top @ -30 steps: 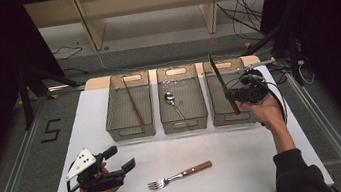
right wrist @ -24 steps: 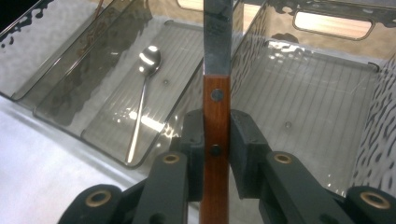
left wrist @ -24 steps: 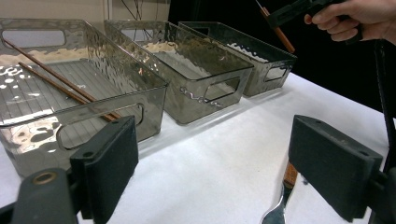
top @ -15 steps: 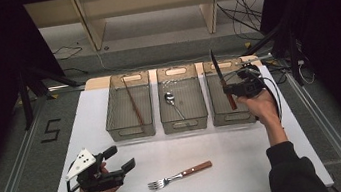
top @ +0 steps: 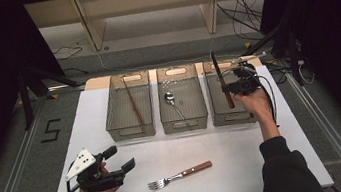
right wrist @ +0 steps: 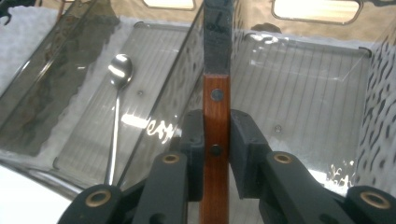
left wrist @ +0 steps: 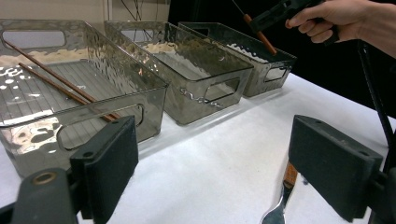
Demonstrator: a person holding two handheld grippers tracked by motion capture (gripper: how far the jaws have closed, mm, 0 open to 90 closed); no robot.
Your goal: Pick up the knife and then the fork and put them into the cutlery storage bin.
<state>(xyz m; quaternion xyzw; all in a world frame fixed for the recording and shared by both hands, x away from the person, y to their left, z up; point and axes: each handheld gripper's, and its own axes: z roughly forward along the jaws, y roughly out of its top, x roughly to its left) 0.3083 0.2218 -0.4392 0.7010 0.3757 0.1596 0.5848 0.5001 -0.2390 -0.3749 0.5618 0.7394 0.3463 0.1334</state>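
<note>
Right gripper [top: 232, 86] clenching wooden-handled knife [top: 221, 80] over right clear plastic bin [top: 231, 113], steel spoon [top: 173, 101] lying in the neighbouring bin, wooden-handled fork [top: 179, 174] lying on white table [top: 247, 156], left gripper [top: 117, 160] resting with jaws released

A lab: black curtains, loose cables [top: 242, 12] and a taped floor.

A glossy reddish wooden handle, riveted in metal, is seen on the knife [right wrist: 215, 93], matt black pads [right wrist: 243, 140] are pressed against it, and rippled smoky clear plastic is shown by the bin [right wrist: 308, 93].
</note>
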